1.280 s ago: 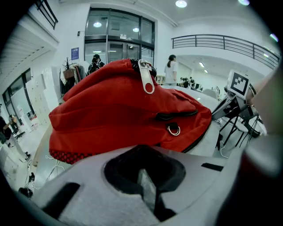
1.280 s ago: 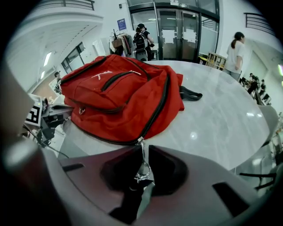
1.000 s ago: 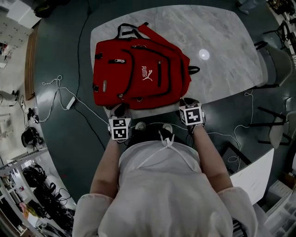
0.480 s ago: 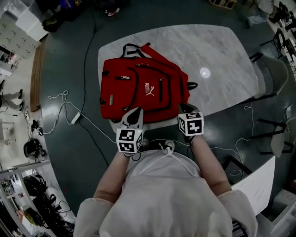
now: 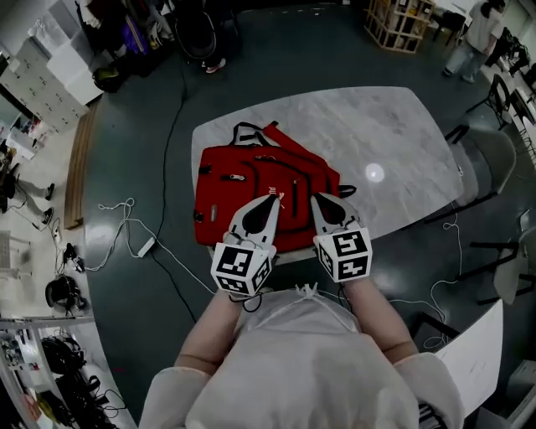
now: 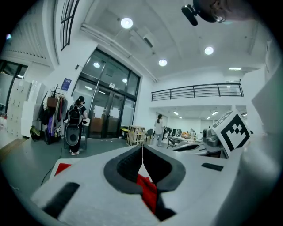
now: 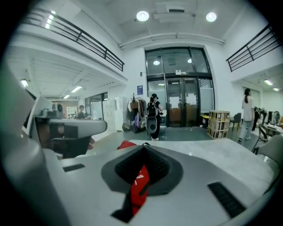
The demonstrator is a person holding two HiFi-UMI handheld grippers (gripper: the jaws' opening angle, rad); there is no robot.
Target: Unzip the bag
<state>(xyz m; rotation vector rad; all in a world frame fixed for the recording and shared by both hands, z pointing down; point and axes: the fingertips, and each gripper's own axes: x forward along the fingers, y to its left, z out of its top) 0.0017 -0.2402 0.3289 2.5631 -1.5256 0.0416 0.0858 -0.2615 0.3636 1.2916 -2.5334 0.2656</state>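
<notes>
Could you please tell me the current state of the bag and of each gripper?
Red fabric backpack: lying flat on the white marble table, zips apparently closed.
Left gripper: shut, holding nothing.
Right gripper: shut, holding nothing.

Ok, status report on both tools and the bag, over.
Left tool and right tool both shut, empty, above red fabric backpack. Backpack flat on grey marble table, not yet unzipped. Nothing in the way.

Marble table [image 5: 402, 142] mid-frame, white cable [image 5: 117, 206] on the floor at left, wooden crate [image 5: 394, 21] top right, chair [image 5: 494, 159] far right.
</notes>
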